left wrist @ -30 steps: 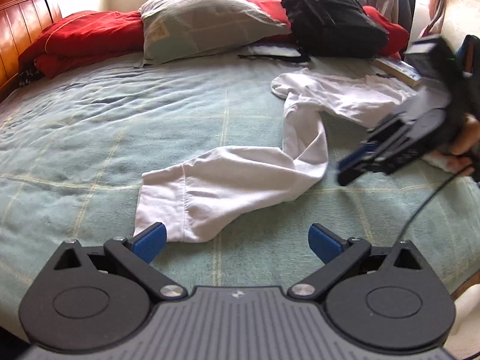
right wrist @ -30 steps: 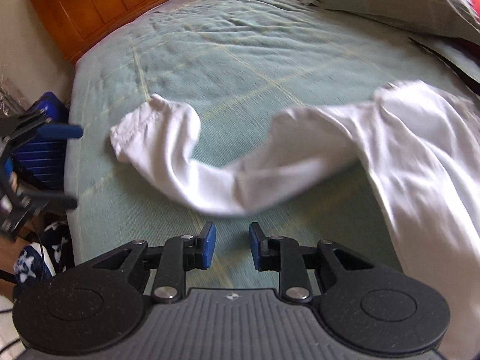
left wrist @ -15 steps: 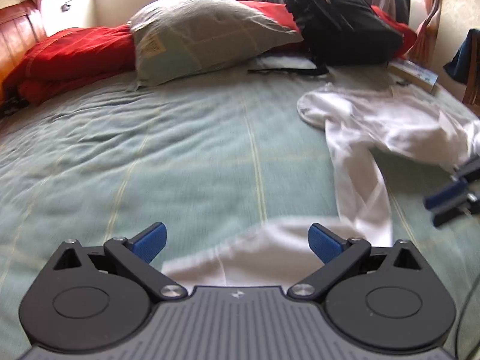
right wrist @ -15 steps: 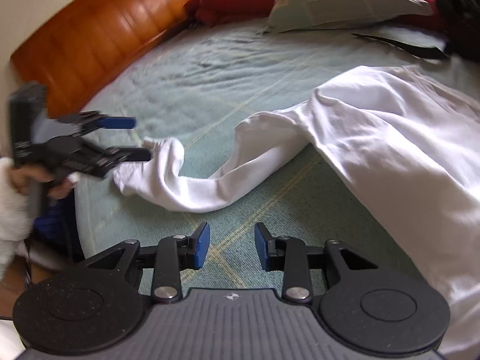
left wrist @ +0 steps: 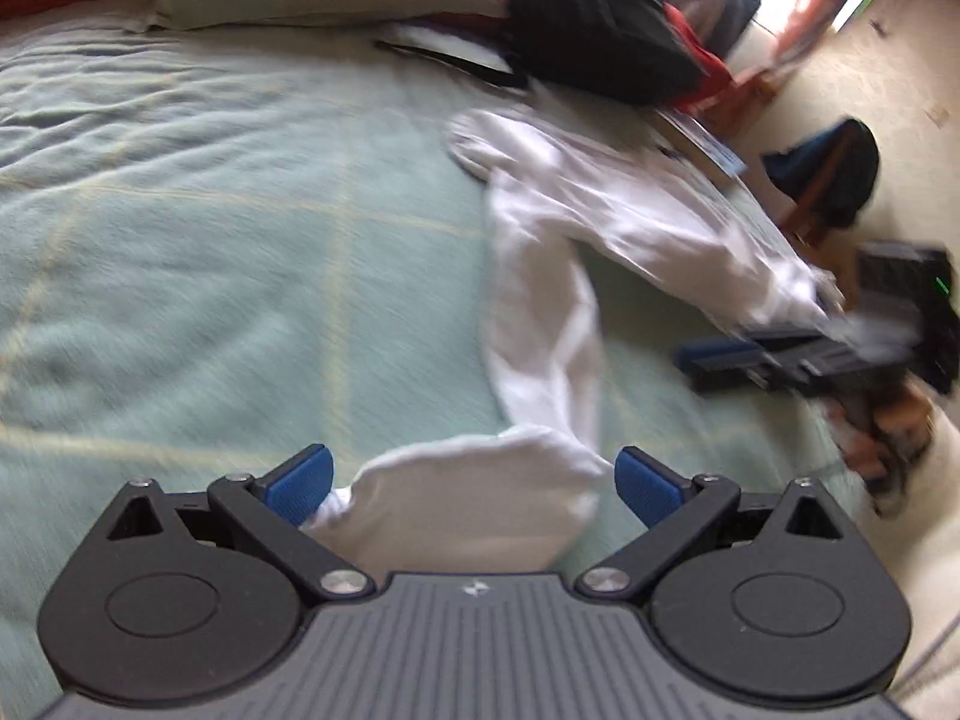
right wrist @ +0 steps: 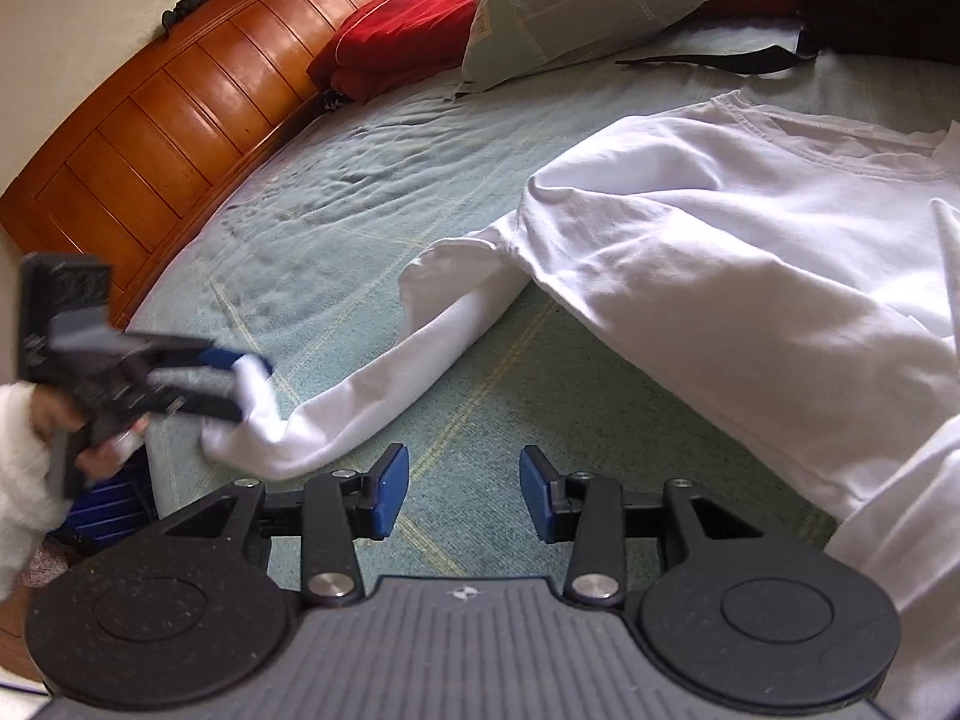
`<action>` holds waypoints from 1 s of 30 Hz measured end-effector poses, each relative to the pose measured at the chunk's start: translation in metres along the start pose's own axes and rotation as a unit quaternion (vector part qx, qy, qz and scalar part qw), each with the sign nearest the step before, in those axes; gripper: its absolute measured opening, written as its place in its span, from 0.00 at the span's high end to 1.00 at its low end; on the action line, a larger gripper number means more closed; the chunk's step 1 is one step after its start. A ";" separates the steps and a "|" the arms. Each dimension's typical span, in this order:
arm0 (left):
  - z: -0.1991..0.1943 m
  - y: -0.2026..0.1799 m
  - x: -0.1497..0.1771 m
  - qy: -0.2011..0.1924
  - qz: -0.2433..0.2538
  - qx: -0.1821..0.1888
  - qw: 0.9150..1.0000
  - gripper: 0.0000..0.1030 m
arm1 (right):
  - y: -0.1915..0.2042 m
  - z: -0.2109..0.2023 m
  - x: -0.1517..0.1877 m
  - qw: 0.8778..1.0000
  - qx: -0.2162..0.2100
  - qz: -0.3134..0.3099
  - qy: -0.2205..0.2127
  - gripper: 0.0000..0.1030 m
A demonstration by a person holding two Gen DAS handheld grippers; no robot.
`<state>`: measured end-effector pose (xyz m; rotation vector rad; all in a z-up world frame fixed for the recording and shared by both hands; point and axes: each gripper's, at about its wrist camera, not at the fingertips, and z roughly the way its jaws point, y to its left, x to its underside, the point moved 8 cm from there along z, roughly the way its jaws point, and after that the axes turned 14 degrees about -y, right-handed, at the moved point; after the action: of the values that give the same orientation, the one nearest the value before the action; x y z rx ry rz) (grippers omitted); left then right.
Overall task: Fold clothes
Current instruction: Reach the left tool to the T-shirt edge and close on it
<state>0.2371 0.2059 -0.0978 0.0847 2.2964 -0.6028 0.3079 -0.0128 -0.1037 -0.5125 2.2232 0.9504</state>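
A white long-sleeved shirt [left wrist: 540, 240] [right wrist: 750, 240] lies spread on the green bed cover [left wrist: 210, 270] [right wrist: 372, 192]. One sleeve [right wrist: 420, 360] runs out towards the bed's near edge. My left gripper [left wrist: 474, 486] [right wrist: 240, 384] stands open at that sleeve's cuff [left wrist: 480, 504], which lies between its wide jaws without being pressed. My right gripper [right wrist: 462, 492] [left wrist: 696, 366] hovers low over the cover by the shirt's body. Its jaws are opening, with only bare cover between them. A hand holds each gripper.
A grey-green pillow [right wrist: 600, 6], red bedding [right wrist: 396, 30] and a black backpack [left wrist: 594, 18] lie at the head of the bed. The wooden headboard [right wrist: 180, 120] runs along the left. A book [left wrist: 708, 144] sits by the far bed edge.
My left gripper has come down over the sleeve's end, so the cuff now lies between its jaws. The right gripper's jaws have widened and it has swung towards the shirt's body.
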 end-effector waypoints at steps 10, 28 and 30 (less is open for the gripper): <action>-0.007 -0.100 0.035 0.038 0.062 0.074 0.995 0.03 | -0.004 -0.006 0.005 1.000 -0.003 0.011 -0.002 0.53; -0.002 -0.073 0.023 -0.015 -0.020 0.035 0.999 0.05 | -0.015 -0.017 0.023 1.000 0.012 0.025 0.002 0.52; 0.006 -0.070 0.021 -0.018 -0.035 0.045 0.998 0.05 | -0.015 -0.018 0.024 1.000 0.014 0.023 0.002 0.52</action>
<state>0.2095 0.1384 -0.0882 0.0362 2.2439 -0.7384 0.2923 -0.0381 -0.1184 -0.4517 2.2577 0.9406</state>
